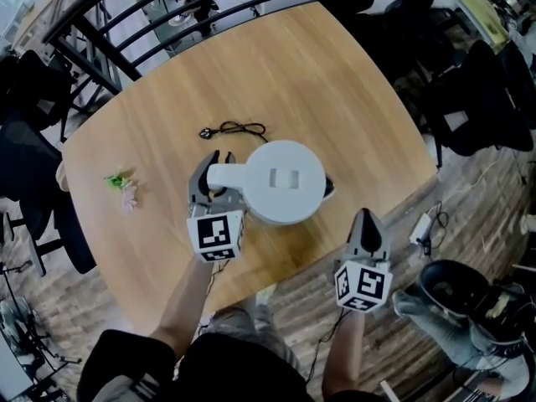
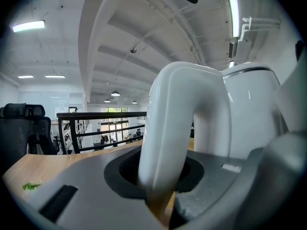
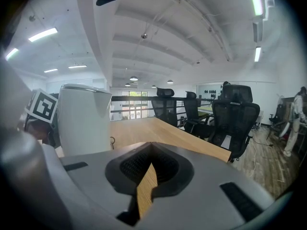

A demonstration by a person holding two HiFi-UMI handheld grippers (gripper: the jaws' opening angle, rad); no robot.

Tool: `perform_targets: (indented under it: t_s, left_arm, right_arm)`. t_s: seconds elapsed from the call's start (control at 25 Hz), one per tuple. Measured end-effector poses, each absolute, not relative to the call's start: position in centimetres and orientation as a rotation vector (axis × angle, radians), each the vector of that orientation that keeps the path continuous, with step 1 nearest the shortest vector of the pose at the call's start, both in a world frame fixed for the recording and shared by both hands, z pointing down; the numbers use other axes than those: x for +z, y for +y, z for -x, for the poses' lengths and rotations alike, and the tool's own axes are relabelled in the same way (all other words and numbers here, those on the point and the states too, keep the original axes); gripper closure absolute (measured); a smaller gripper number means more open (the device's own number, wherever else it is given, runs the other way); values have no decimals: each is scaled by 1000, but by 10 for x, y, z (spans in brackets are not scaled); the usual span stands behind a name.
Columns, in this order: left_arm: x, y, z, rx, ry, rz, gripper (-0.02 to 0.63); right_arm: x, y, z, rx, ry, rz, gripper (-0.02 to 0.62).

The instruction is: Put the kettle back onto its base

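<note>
A white kettle point(image 1: 285, 181) stands upright near the middle of the wooden table point(image 1: 335, 82). My left gripper point(image 1: 213, 177) is shut on its curved white handle point(image 2: 182, 123), which fills the gap between the jaws of the left gripper point(image 2: 158, 195). A dark edge point(image 1: 328, 188) shows under the kettle's right side; I cannot tell whether it is the base. A black cord point(image 1: 239, 129) runs from a plug toward the kettle. My right gripper point(image 1: 367, 226) hovers by the table's near edge, right of the kettle point(image 3: 84, 119), shut and empty point(image 3: 144, 186).
A small green scrap point(image 1: 117, 179) lies on the table's left part, also seen as a green scrap point(image 2: 31, 186). A black railing point(image 1: 126, 23) borders the far side. Office chairs point(image 3: 235, 114) stand to the right. A white adapter point(image 1: 421, 227) and a dark bag point(image 1: 456, 287) lie on the floor.
</note>
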State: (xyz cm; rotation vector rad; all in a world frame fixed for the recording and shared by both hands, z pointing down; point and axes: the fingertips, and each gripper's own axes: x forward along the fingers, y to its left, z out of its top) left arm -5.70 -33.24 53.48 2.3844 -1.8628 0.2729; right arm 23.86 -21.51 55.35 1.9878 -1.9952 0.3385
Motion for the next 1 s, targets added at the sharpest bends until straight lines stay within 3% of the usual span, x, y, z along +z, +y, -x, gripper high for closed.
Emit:
perform_targets:
  t_s: [1.0]
  left_arm:
    - [541,-319,53,234,-1832,-2430,528]
  right_arm:
    - [566,-206,-235,348,-1999,-1974,597]
